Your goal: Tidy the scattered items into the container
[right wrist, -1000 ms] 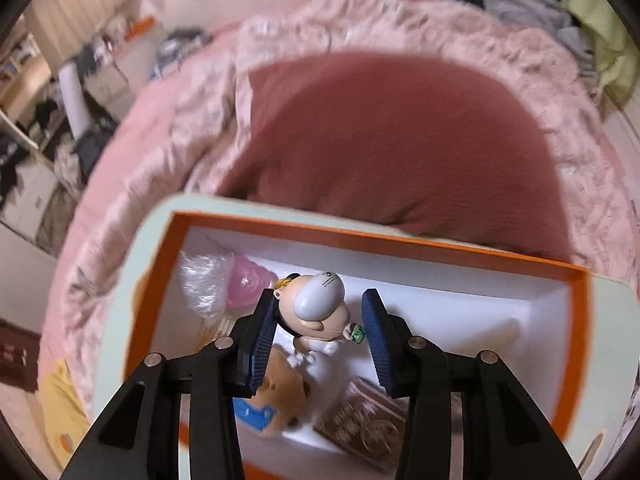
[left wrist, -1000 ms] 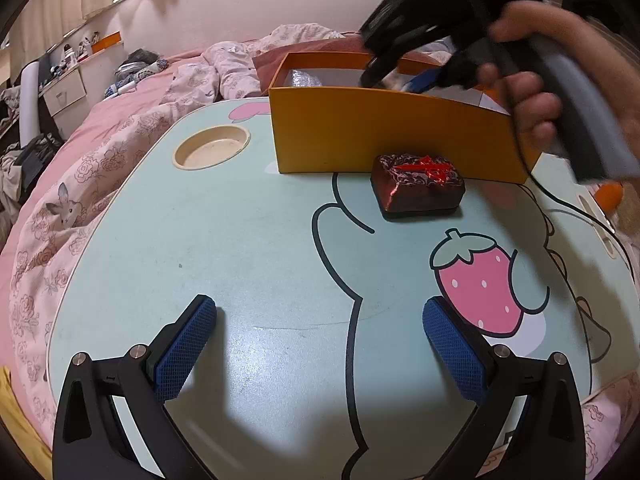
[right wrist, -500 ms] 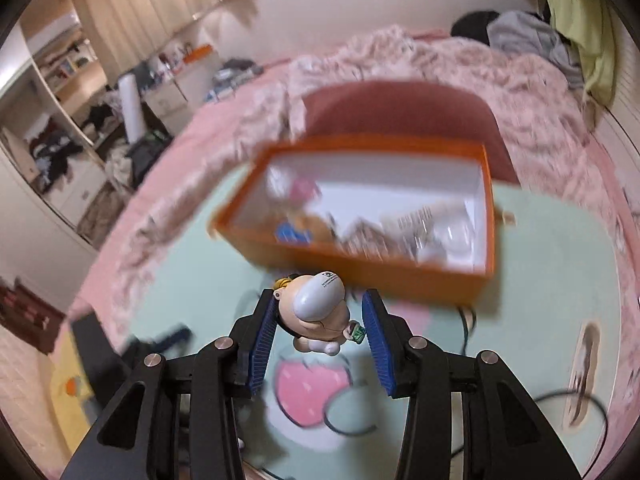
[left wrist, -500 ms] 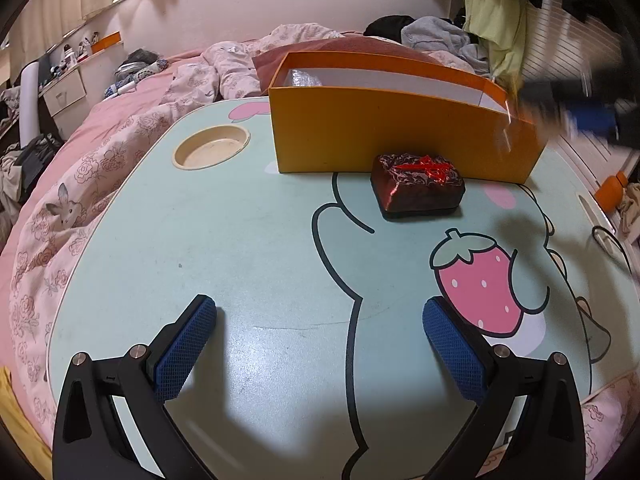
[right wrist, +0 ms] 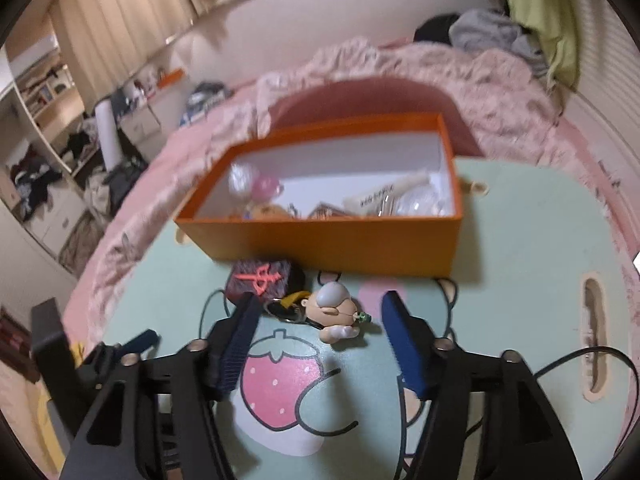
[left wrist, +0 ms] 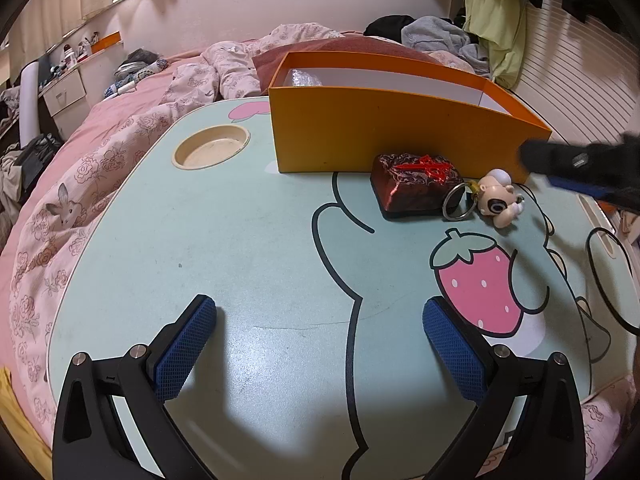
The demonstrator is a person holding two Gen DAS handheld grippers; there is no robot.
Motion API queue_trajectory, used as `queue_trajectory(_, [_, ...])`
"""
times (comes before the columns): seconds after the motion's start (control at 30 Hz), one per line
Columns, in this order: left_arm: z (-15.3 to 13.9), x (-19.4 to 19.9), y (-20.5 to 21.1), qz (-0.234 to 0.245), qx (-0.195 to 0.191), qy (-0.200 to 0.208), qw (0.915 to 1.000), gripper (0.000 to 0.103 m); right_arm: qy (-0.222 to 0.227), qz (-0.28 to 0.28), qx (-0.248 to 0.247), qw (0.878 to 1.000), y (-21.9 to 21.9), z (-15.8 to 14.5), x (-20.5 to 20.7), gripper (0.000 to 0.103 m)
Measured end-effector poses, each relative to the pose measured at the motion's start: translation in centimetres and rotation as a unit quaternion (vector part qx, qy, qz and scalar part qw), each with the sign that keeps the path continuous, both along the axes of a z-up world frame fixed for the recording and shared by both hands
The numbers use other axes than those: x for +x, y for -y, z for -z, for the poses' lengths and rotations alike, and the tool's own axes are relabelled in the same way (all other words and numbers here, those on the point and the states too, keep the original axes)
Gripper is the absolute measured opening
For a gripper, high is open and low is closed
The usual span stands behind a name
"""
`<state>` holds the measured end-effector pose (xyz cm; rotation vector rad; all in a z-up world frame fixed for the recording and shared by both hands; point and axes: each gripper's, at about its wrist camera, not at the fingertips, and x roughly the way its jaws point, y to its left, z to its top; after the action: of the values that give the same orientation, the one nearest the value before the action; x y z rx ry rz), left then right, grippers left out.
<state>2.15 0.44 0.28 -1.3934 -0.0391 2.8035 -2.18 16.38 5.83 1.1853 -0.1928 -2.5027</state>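
Lap table, tidying in progress: figure keychain now lying outside the box.

A second ago the right gripper (right wrist: 316,322) was pinching the figure keychain (right wrist: 334,314) above the orange box (right wrist: 340,236); now the keychain is lying on the lap table (left wrist: 240,240), touching the dark red block (left wrist: 416,184) on that block's right, both just in front of the box's near wall, which is standing towards the table's far edge. Left gripper (left wrist: 320,344): hanging wide open and empty over the near edge, tilted downwards, unmoved since the earlier frame. Right gripper: angled down at the table, its jaws spreading apart, the keychain lying between the pads with neither one pressing on it. Inside the box, a pink item and packets are resting, blurred.
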Motion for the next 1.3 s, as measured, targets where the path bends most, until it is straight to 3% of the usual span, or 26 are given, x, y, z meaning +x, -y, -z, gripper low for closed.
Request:
queue_trajectory(0.33, [0.0, -0.2, 0.1, -0.004, -0.002, 0.006, 1.0, 0.103, -0.013, 0.048, 0.055, 0.997, -0.6, 1.7, 4.9, 0.067])
queue_trajectory(0.43, [-0.8, -0.1, 0.4, 0.004, 0.006, -0.001, 1.0, 0.103, -0.02, 0.067, 0.047, 0.996, -1.5, 1.9, 5.9, 0.067])
queue_trajectory(0.53, [-3.9, -0.7, 0.9, 0.02, 0.019, -0.025, 0.9993, 0.103, -0.023, 0.075, 0.03, 0.996, -2.3, 1.7, 6.1, 0.067])
queue_trajectory(0.67, [-10.3, -3.8, 1.0, 0.059, 0.064, -0.07, 0.9937, 0.103, -0.012, 0.075, 0.02, 0.997, -2.3, 2.3, 5.9, 0.067])
queue_trajectory(0.73, [-12.3, -7.3, 0.1, 0.082, 0.07, -0.049, 0.993, 0.102, -0.007, 0.071, 0.022, 0.997, -2.1, 2.5, 5.9, 0.067])
queue_trajectory(0.8, [-12.5, -10.8, -1.4, 0.103, 0.058, -0.005, 0.993, 0.09, -0.005, 0.069, 0.022, 0.997, -2.0, 2.6, 6.0, 0.067])
queue_trajectory(0.93, [-8.4, -18.0, -5.1, 0.137, 0.064, 0.159, 0.9757, 0.048, -0.004, 0.071, 0.018, 0.997, -2.1, 2.6, 6.2, 0.067])
queue_trajectory(0.97, [-7.1, -19.2, -5.8, 0.133, 0.056, 0.186, 0.9717, 0.045, -0.004, 0.071, 0.017, 0.997, -2.1, 2.6, 6.1, 0.067])
queue_trajectory(1.1, [-3.7, -20.8, -8.5, 0.146, 0.011, 0.233, 0.9613, 0.045, 0.002, 0.072, 0.01, 0.997, -2.4, 2.7, 6.1, 0.067])
queue_trajectory(1.23, [-2.9, -21.0, -9.6, 0.15, 0.031, 0.246, 0.9571, 0.045, 0.007, 0.075, 0.002, 0.997, -2.8, 2.9, 6.0, 0.068])
queue_trajectory(1.3, [-2.6, -21.1, -9.9, 0.155, 0.034, 0.251, 0.9549, 0.054, 0.012, 0.077, -0.002, 0.997, -3.0, 3.1, 5.9, 0.068])
